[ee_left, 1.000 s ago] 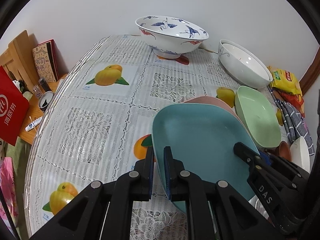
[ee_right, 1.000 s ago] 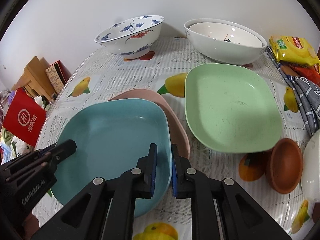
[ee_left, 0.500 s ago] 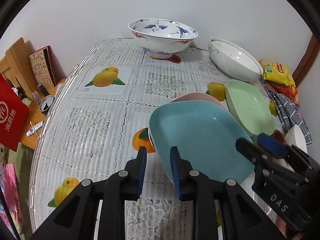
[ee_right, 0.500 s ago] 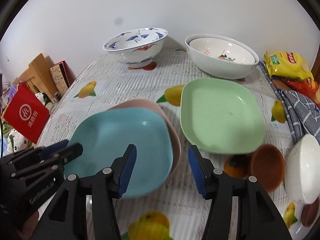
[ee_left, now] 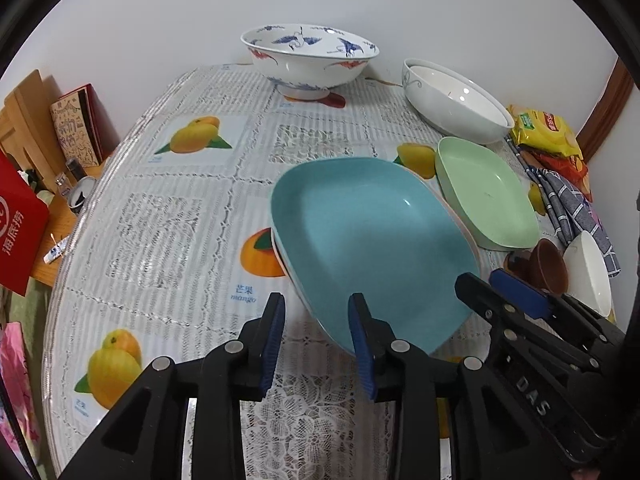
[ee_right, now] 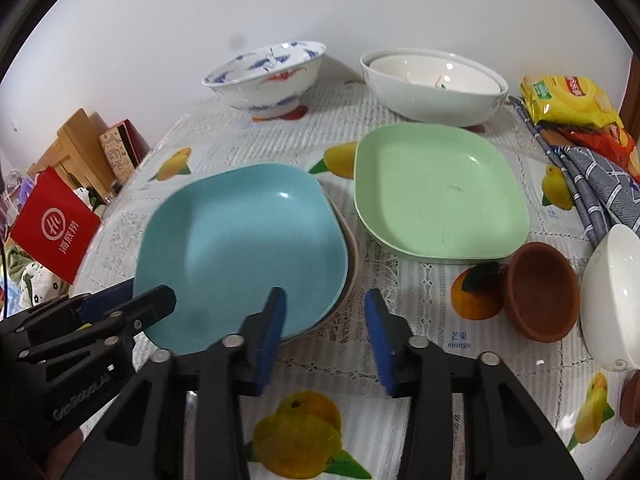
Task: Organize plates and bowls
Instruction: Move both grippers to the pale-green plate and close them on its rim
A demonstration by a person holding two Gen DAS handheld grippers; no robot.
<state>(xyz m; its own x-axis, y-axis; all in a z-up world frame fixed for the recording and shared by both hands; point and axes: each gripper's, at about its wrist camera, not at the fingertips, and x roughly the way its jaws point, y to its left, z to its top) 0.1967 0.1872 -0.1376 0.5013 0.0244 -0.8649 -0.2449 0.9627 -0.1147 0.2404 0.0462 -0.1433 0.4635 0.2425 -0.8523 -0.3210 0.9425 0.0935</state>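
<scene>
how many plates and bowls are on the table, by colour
Blue plate: 1
Pink plate, under the blue one: 1
Green plate: 1
Blue-patterned white bowl: 1
White bowls, two nested, plus one on its side: 3
Brown bowl: 1
Total: 8

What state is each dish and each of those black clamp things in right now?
Left gripper: open, holding nothing.
Right gripper: open, holding nothing.
Blue plate: stacked on the pink plate.
Green plate: alone, upright on the table.
Crane-pattern bowl: upright, empty.
White bowls: nested.
Brown bowl: tipped on its side.
</scene>
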